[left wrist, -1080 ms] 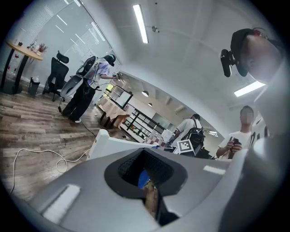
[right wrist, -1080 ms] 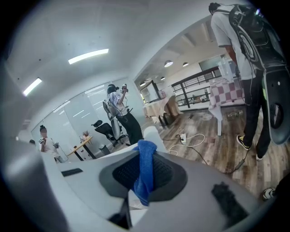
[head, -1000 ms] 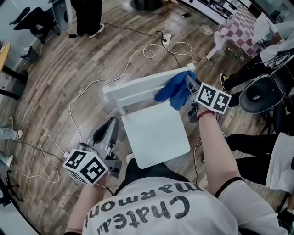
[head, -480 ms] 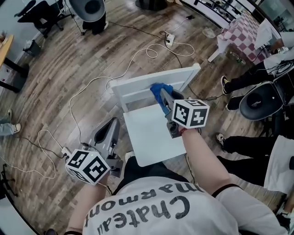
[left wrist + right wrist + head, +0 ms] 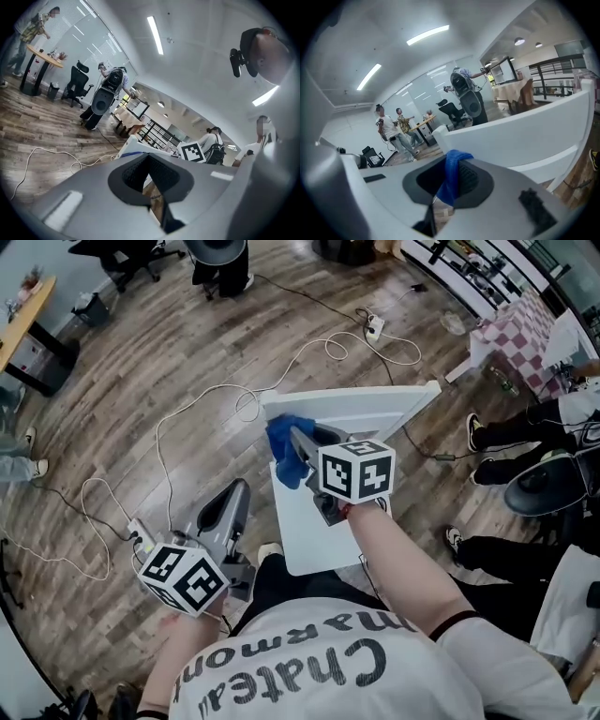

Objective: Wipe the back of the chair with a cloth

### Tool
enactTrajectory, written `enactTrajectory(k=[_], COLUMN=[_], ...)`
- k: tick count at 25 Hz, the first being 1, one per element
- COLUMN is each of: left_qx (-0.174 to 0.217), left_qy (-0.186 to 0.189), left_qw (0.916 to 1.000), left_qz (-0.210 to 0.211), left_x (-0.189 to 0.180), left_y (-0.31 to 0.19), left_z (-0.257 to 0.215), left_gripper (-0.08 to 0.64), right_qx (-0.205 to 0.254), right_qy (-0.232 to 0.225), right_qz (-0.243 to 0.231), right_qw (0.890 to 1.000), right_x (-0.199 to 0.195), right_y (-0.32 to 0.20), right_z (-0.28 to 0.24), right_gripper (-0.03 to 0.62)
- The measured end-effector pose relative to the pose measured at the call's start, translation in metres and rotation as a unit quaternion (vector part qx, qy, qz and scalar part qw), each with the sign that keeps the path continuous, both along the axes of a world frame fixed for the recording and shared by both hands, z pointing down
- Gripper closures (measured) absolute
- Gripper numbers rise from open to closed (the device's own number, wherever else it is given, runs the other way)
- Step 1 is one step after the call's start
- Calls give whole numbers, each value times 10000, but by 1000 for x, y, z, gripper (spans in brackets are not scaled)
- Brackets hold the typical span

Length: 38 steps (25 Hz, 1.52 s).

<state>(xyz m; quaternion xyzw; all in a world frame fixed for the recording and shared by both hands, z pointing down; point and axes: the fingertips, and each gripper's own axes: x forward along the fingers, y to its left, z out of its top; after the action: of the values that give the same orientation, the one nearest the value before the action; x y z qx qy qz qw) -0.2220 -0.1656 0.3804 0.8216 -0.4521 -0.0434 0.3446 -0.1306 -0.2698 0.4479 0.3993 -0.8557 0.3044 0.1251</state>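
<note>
Wood-plank floor (image 5: 122, 381) of an open office room, with a white chair (image 5: 314, 521) on it. Left of the chair, a looping white cable (image 5: 157, 439); beyond its back, a power strip (image 5: 374, 328); to its right, people's legs (image 5: 497, 432). Back rail running left to right across the chair. Pinching a blue cloth (image 5: 284, 451) at the rail's left end with the right gripper (image 5: 298, 442). Left gripper (image 5: 232, 502) held left of the seat, jaws pressed together on nothing.
</note>
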Motion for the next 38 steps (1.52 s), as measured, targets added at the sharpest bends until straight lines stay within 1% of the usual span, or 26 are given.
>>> enactTrajectory(k=[3, 5, 7, 11, 16, 20, 23, 27, 32, 38], left_qx=[-23, -35, -43, -56, -111, -117, -196, -235, -301, -305], left_qy=[0, -8, -20, -42, -65, -94, -140, -218, -323, -408], left_qw=[9999, 9999, 9998, 9999, 9998, 9992, 9987, 9975, 9961, 9954], left_qz=[-109, -157, -178, -103, 133, 358, 459, 629, 770, 815], left_x=[-5, -7, -7, -2, 19, 44, 61, 80, 91, 95], left_y=[3, 3, 2, 0, -4, -11, -15, -17, -15, -14], left_z=[2, 3, 3, 6, 13, 14, 14, 16, 18, 17], left_gripper=[552, 552, 552, 552, 552, 552, 552, 552, 552, 552], right_qx=[-18, -77, -116, -154, -168, -73, -33, -81, -93, -82], right_qy=[-11, -149, -269, -346, -402, -243, -220, -181, -220, -216], right_qz=[71, 235, 414, 754, 1233, 1536, 1752, 2130, 2489, 2837], right_qw=[10000, 9996, 9987, 9964, 9914, 9878, 9843, 9768, 9682, 9586], right_x=[-1, 5, 15, 42, 93, 136, 169, 211, 250, 292], right_y=[-8, -13, -18, -25, -31, -35, -39, -42, -43, -44], right_z=[3, 4, 3, 4, 6, 6, 5, 10, 14, 15], right_gripper=[543, 543, 542, 542, 542, 543, 543, 541, 542, 543])
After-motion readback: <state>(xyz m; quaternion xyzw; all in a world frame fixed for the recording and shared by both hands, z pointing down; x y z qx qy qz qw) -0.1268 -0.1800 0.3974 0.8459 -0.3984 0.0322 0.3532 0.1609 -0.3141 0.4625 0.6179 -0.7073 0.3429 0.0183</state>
